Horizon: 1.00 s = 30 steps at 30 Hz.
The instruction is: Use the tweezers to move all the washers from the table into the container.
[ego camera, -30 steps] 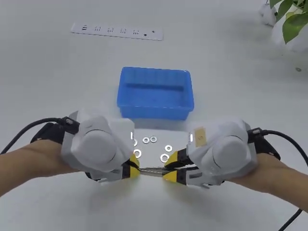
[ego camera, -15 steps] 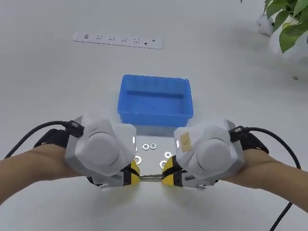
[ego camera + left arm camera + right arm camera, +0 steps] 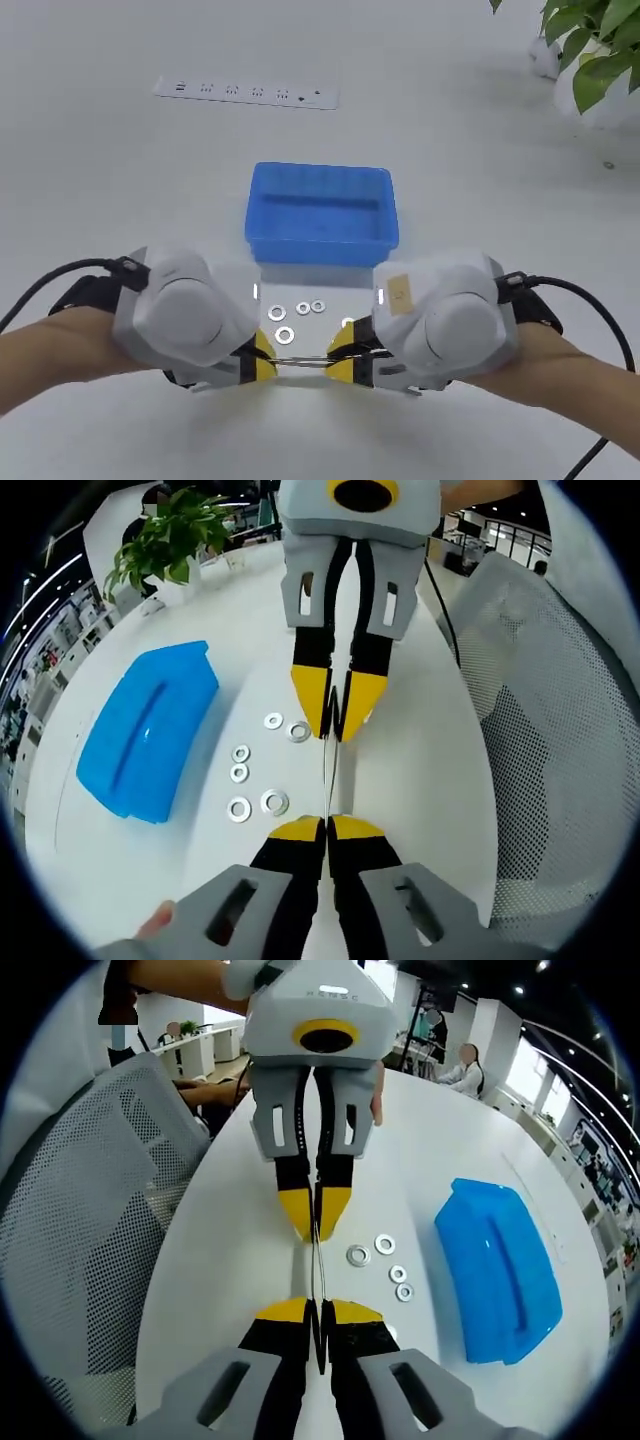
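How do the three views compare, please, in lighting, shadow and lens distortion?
Head view: soft, even light, only faint shadows under the left gripper and right gripper; the washers look sharp. Left gripper view: the fisheye bows the container and the table edge. Right gripper view: the same bowing, and the thin tweezers between the fingers are hard to make out.

Blue container [image 3: 320, 248], silver washers [image 3: 284, 336], grey tweezers [image 3: 300, 363]

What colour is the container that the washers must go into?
Blue, a plain solid blue. The container shows best in the head view.
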{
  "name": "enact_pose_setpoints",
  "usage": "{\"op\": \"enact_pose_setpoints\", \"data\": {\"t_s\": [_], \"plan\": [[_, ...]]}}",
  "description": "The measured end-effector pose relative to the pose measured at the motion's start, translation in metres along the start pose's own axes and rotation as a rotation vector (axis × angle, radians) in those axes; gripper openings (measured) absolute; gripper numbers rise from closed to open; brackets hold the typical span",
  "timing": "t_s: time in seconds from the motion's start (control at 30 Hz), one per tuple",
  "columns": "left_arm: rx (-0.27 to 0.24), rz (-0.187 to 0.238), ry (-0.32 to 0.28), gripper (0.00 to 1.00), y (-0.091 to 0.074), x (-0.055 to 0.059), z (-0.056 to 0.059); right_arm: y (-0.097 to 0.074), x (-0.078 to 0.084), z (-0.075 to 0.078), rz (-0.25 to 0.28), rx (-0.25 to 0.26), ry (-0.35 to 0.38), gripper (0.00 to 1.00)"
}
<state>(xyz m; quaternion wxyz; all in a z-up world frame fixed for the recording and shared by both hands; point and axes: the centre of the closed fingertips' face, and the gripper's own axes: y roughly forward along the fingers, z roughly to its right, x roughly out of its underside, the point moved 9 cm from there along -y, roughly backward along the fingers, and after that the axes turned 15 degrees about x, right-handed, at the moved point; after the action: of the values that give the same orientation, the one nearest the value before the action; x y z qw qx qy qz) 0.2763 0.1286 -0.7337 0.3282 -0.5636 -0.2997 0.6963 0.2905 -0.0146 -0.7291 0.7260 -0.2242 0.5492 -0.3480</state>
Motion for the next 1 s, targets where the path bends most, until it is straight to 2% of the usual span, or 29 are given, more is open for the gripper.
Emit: {"op": "enact_pose_setpoints", "data": {"t_s": [0.1, 0.17, 0.27, 0.43, 0.53, 0.73, 0.8, 0.87, 1.0], "plan": [[-0.005, 0.019, 0.006, 0.05, -0.006, -0.002, 0.005, -0.001, -0.001, -0.002, 0.011, 0.006, -0.013, 0.07], [-0.006, 0.032, 0.009, 0.05, -0.011, -0.004, 0.009, -0.003, -0.003, -0.004, 0.039, 0.004, -0.042, 0.07], [-0.017, 0.071, 0.02, 0.05, -0.02, -0.008, 0.015, -0.007, -0.003, -0.006, 0.065, 0.012, -0.029, 0.07], [-0.032, 0.095, 0.039, 0.05, -0.029, -0.015, 0.022, -0.007, -0.006, -0.011, 0.098, 0.036, -0.025, 0.07], [-0.045, 0.11, 0.049, 0.05, -0.034, -0.02, 0.026, -0.009, -0.006, -0.011, 0.131, 0.049, 0.001, 0.07], [-0.083, 0.174, 0.051, 0.06, -0.041, -0.03, 0.028, -0.009, -0.006, -0.01, 0.169, 0.072, 0.043, 0.07], [-0.101, 0.217, 0.055, 0.05, -0.043, -0.036, 0.028, -0.009, -0.007, -0.01, 0.188, 0.078, 0.066, 0.07], [-0.095, 0.242, 0.039, 0.05, -0.043, -0.039, 0.028, -0.009, -0.006, -0.009, 0.197, 0.085, 0.08, 0.07], [-0.095, 0.222, 0.052, 0.05, -0.038, -0.041, 0.027, -0.008, -0.003, -0.009, 0.192, 0.09, 0.086, 0.07]]}}
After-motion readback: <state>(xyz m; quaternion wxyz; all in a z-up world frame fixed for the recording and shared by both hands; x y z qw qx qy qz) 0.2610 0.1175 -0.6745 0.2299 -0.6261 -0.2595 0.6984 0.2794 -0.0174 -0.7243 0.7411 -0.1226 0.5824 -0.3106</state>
